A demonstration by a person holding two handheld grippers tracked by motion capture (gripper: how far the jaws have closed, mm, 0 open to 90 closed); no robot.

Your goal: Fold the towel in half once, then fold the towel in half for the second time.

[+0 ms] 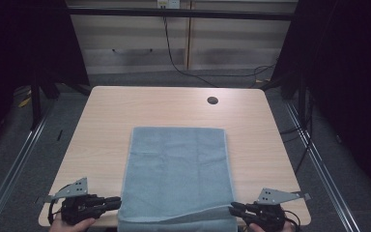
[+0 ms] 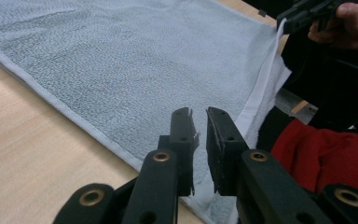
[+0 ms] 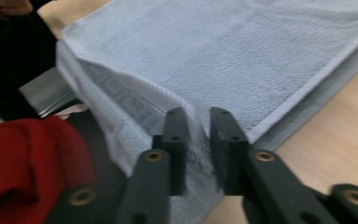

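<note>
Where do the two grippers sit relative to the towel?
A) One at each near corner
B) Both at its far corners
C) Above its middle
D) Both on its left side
A: in the high view the left gripper and right gripper flank the towel's near corners.

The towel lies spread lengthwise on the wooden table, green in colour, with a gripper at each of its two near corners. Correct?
Not quite: the towel is pale blue-grey, not green, as the high view shows. The rest stands: it lies lengthwise on the wooden table, with the left gripper and right gripper at its near corners.
</note>
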